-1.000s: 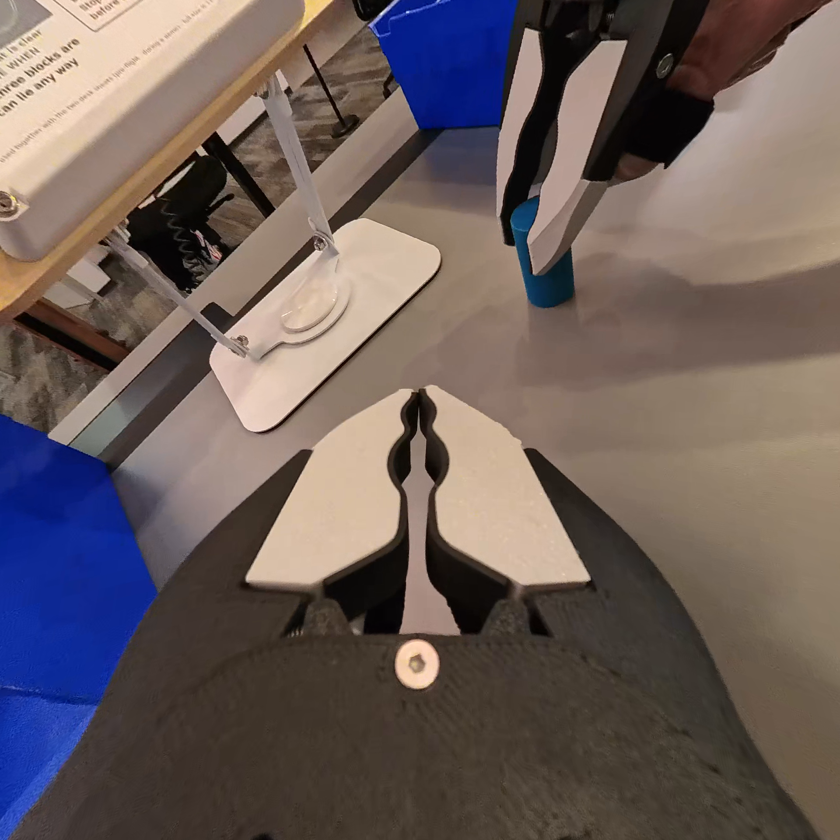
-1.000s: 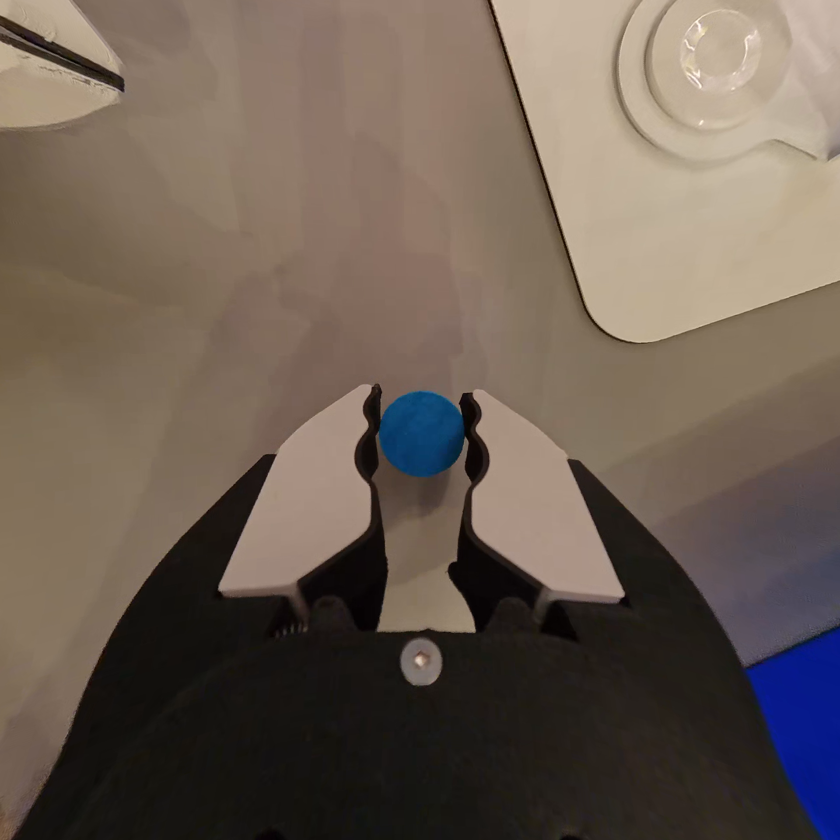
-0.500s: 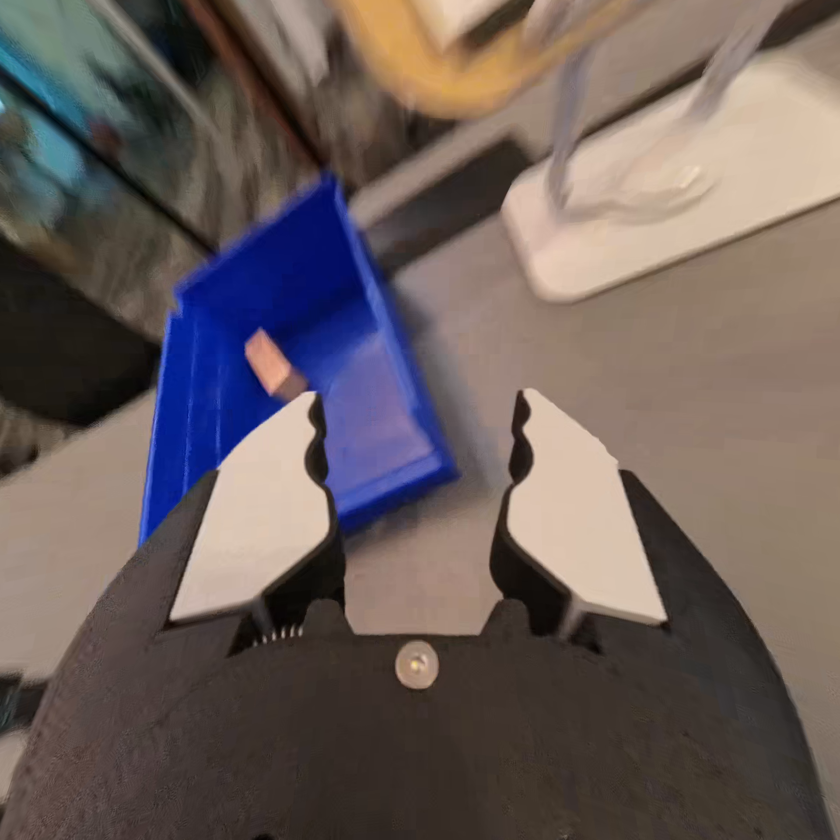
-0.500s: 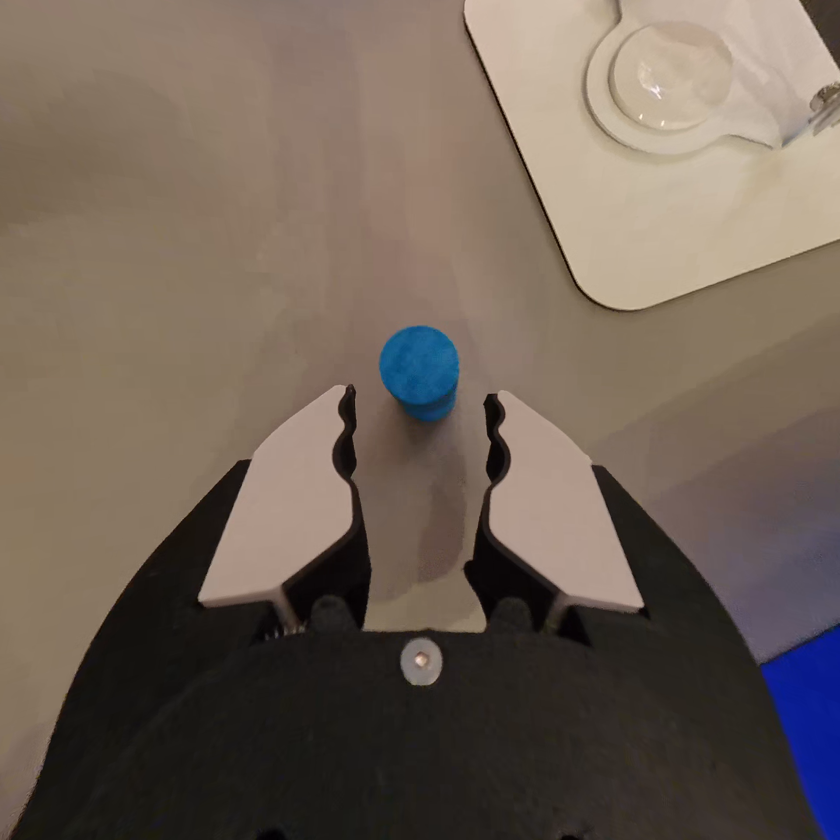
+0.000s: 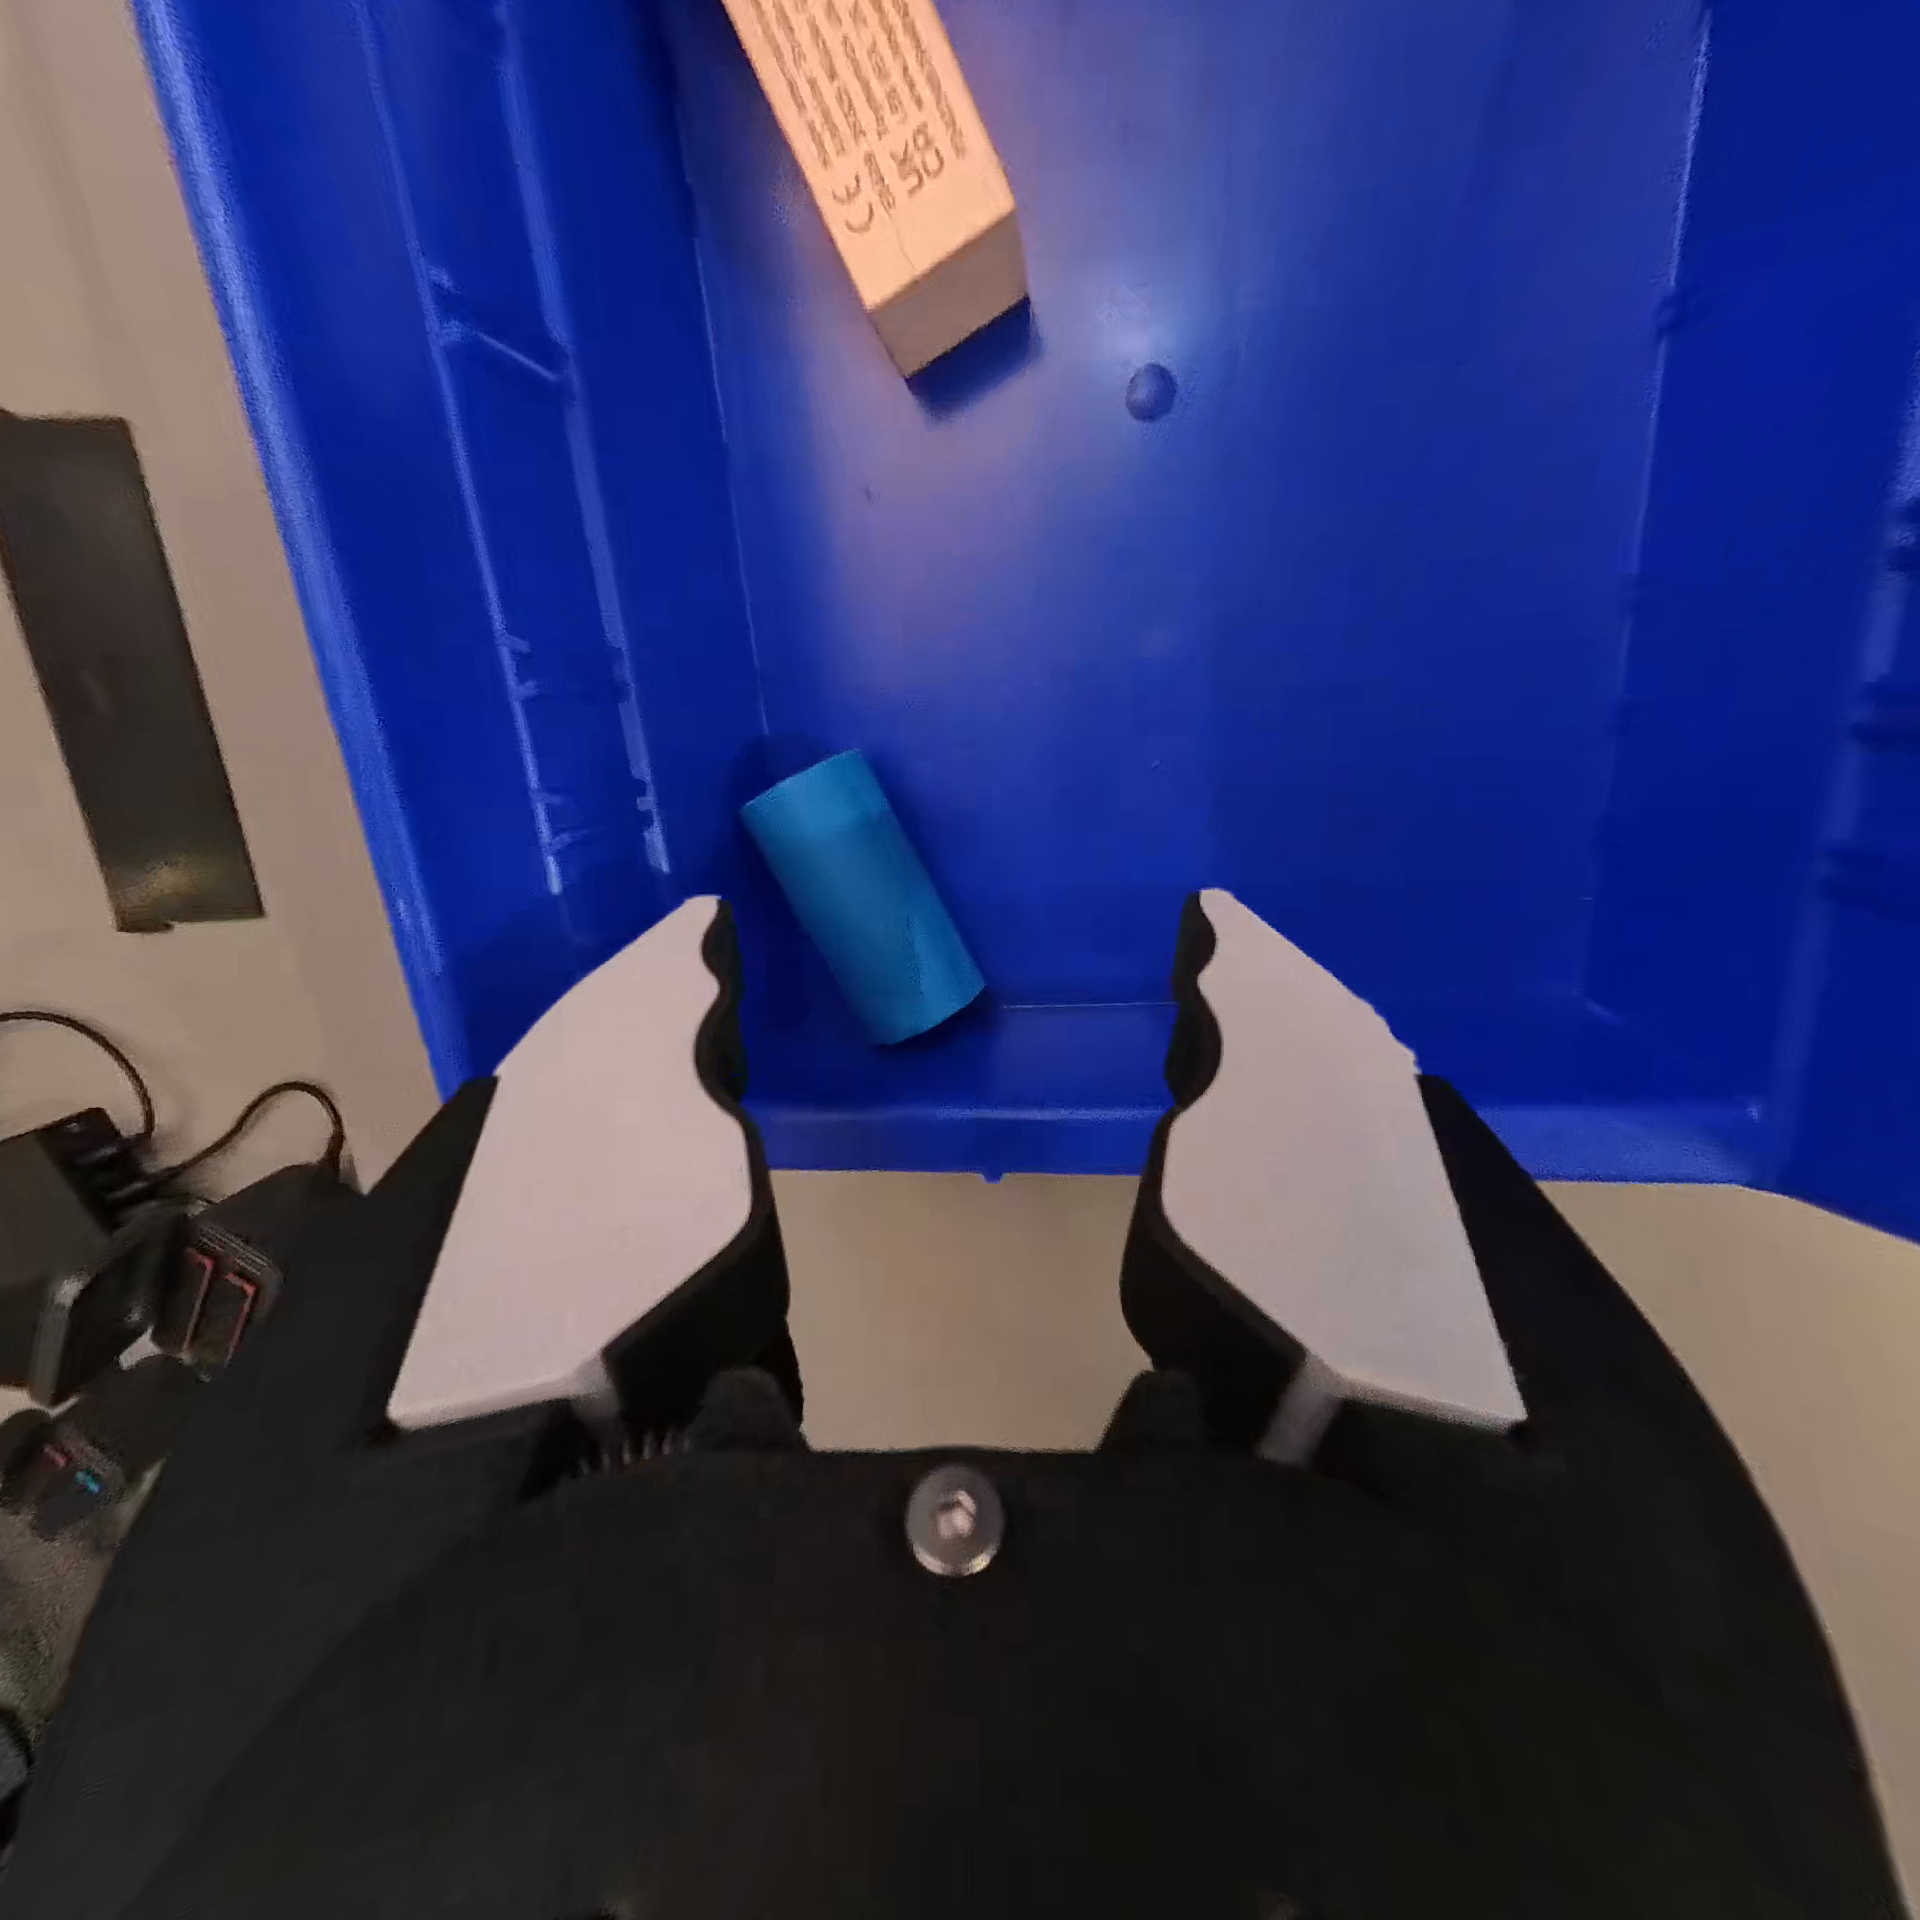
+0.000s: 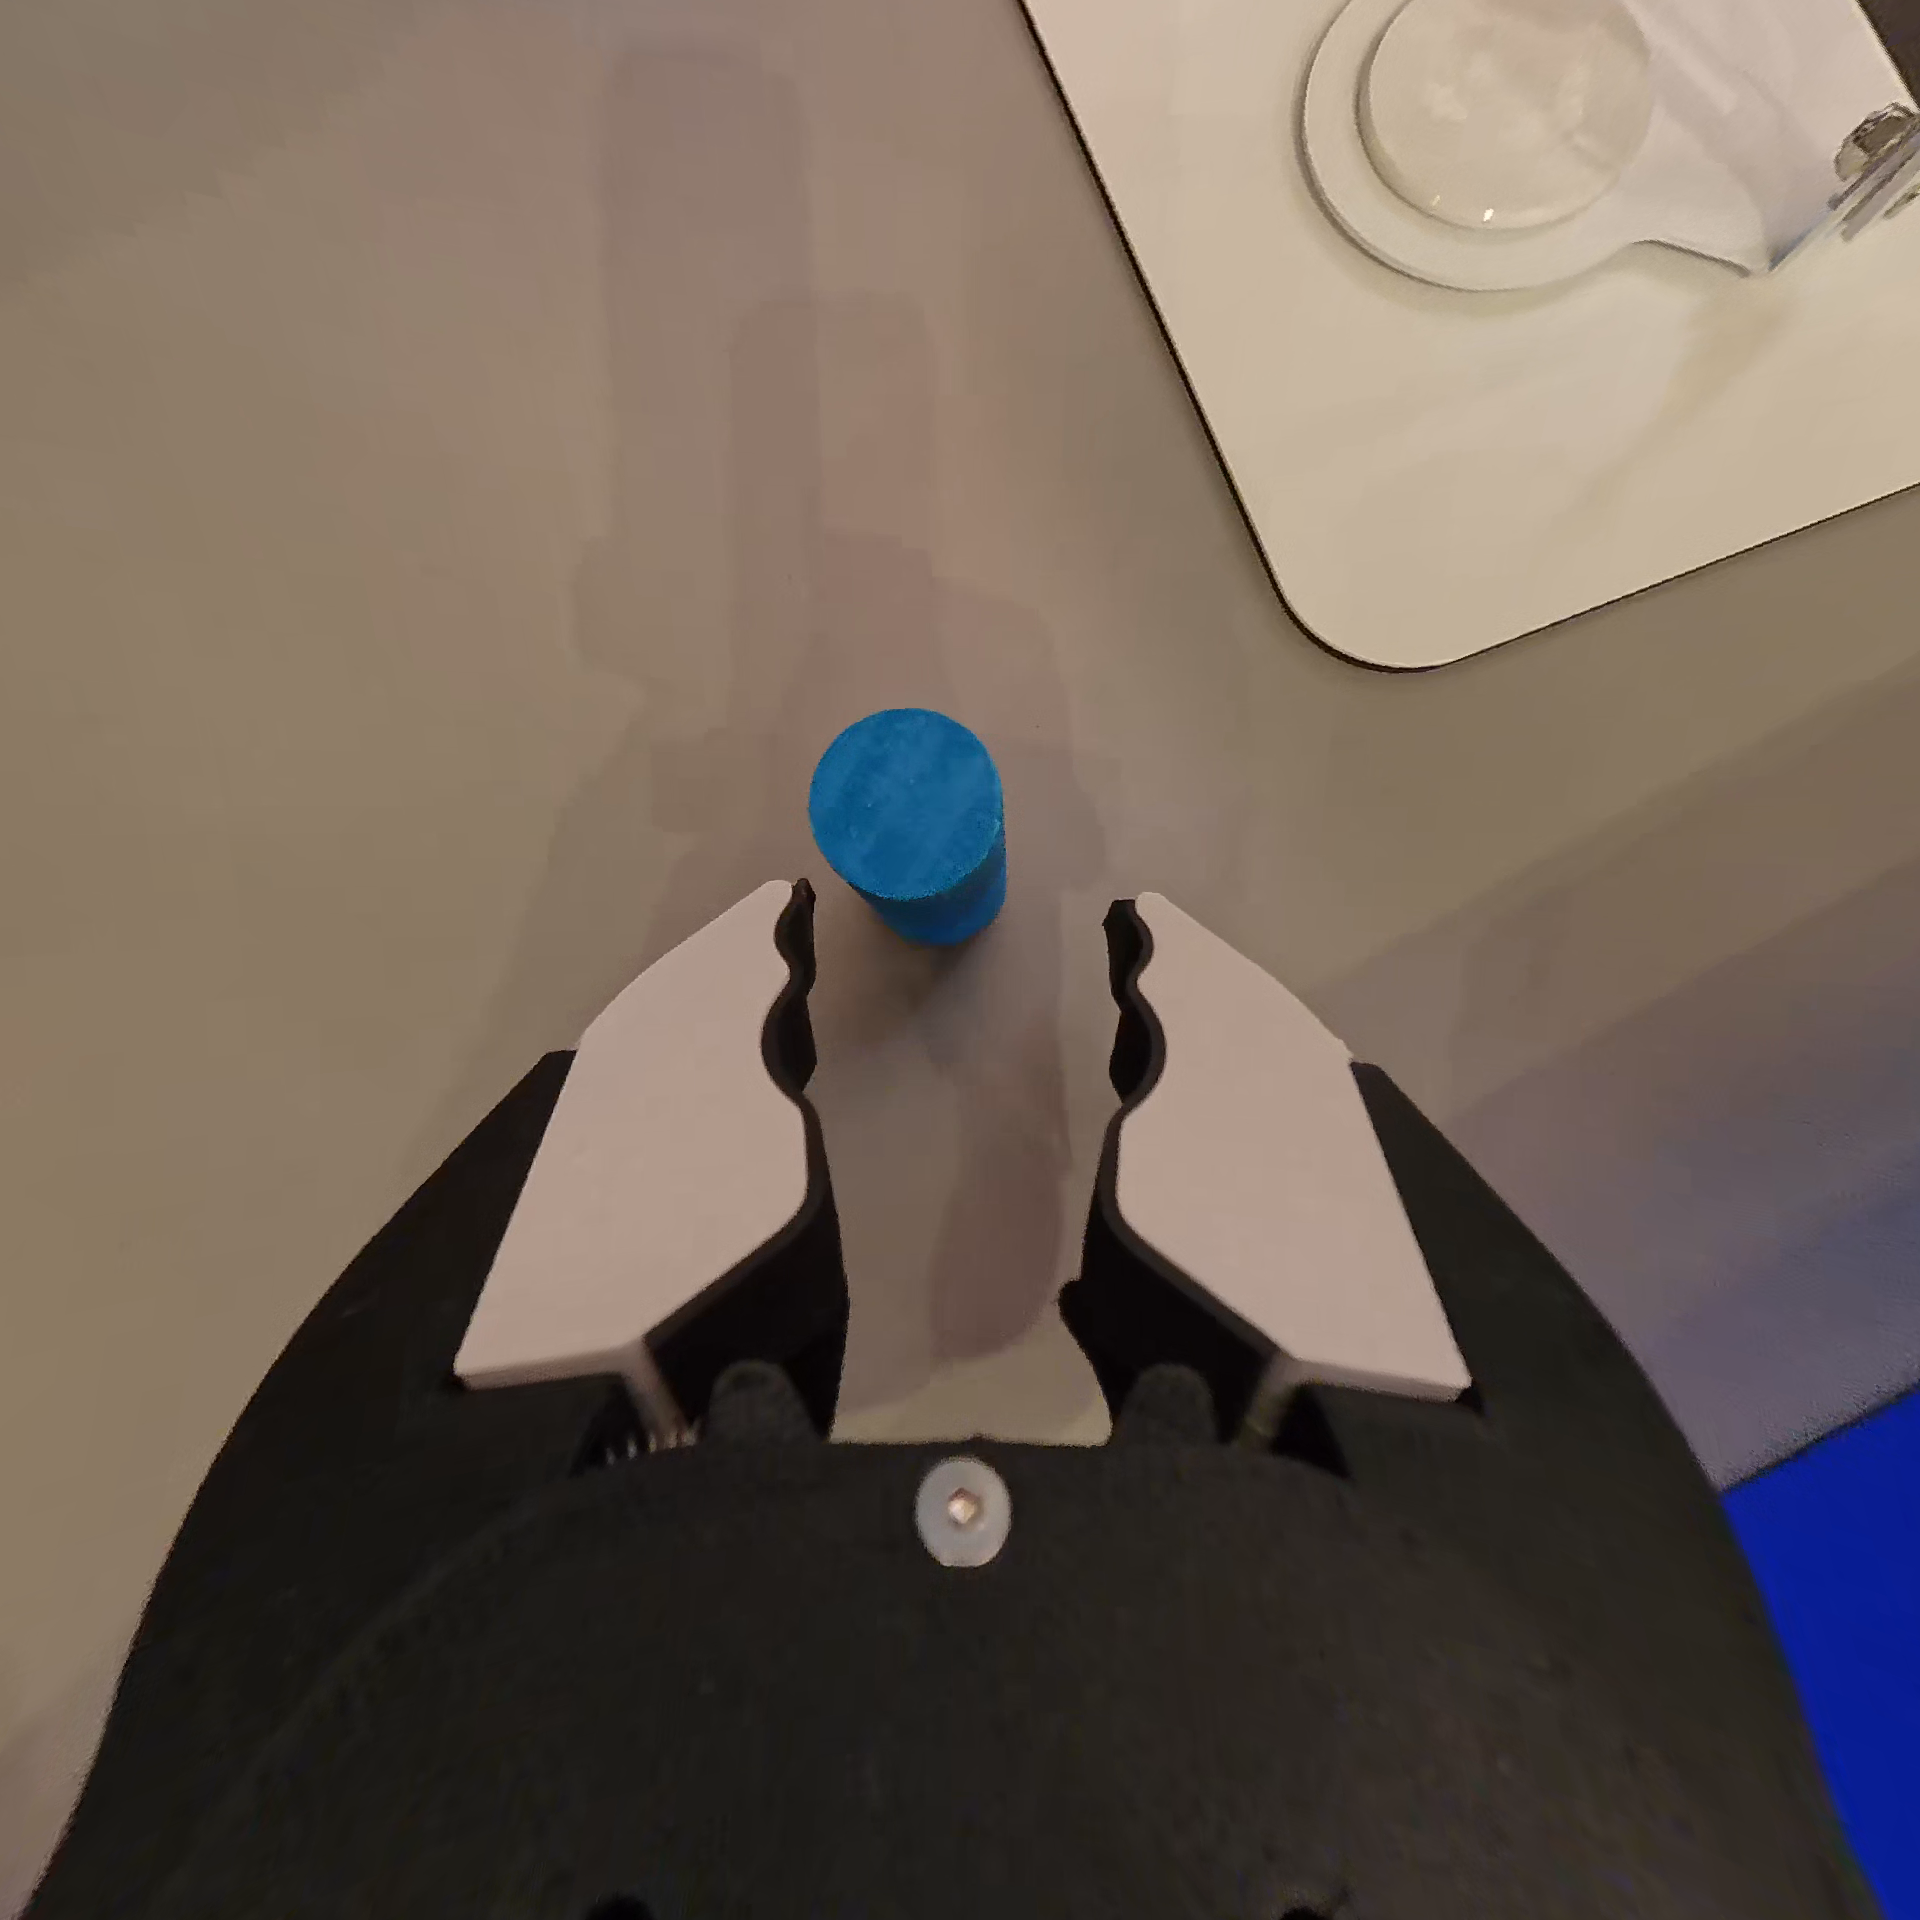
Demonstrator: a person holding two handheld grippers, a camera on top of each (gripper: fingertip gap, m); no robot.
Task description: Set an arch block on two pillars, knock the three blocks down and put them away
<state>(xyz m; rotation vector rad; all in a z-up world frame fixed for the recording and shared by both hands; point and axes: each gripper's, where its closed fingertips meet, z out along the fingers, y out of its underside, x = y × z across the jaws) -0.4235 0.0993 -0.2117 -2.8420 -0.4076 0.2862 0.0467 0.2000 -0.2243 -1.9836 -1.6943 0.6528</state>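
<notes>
1. The left gripper (image 5: 956, 935) hangs over a blue bin (image 5: 1351, 675), looking down into it, its jaws spread wide with nothing between them.
2. A light-blue cylinder (image 5: 862, 896) lies on its side on the bin floor, in the near left corner. Its long axis runs on a slant, the far end toward the left wall and the near end toward the front wall.
3. A pale wooden block (image 5: 894, 156) with printed markings also lies in the bin, farther back. Its long axis is slanted much the same way, and its top is cut off by the edge of the view.
4. The right gripper (image 6: 956, 914) hangs over the grey table (image 6: 364, 468), jaws apart and empty. A second blue cylinder (image 6: 909, 826) stands upright on the table just beyond the fingertips, long axis vertical, round end face up; it touches neither finger.
5. A white stand base (image 6: 1558, 416) with a clear round disc lies well apart, to the upper right.
6. A second ago the right gripper's fingers flanked that standing cylinder closely; now they are drawn back and wider, and the cylinder stands free.
7. A second ago the left gripper was closed above the table, facing the stand; it has since swung over to the bin and opened.
</notes>
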